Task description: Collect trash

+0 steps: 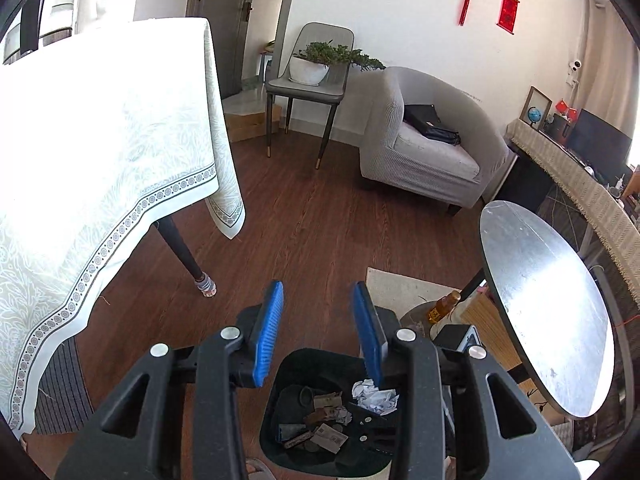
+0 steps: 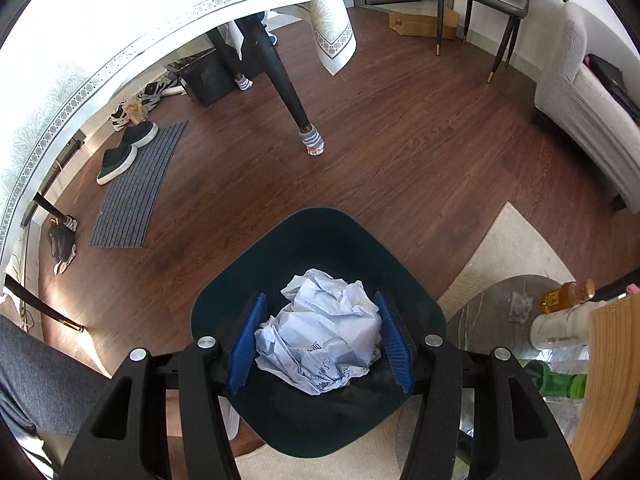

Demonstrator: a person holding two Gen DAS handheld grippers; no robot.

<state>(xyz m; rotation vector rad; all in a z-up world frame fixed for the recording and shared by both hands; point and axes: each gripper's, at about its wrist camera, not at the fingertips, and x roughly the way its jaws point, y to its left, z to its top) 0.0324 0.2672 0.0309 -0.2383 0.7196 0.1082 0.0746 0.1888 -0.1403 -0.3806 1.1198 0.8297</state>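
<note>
My right gripper [image 2: 320, 295] is shut on a crumpled ball of white paper [image 2: 320, 332], its blue pads pressing both sides. It hangs over the dark trash bin [image 2: 320, 216] on the wooden floor. In the left wrist view the same bin [image 1: 296, 360] lies below and holds cardboard scraps and other bits [image 1: 320, 420]. A crumpled white paper [image 1: 374, 396] shows at its right side. My left gripper [image 1: 318, 286] is above the bin's far edge, jaws apart with nothing between them.
A table with a white cloth [image 1: 100, 140] and a dark leg [image 1: 184, 248] stands left. A round metal side table [image 1: 548, 312], bottles [image 2: 560, 300] and a pale rug [image 2: 512, 248] are right. An armchair [image 1: 424, 148], a door mat with shoes [image 2: 132, 184] and a person's grey-clad leg [image 2: 36, 384] are around.
</note>
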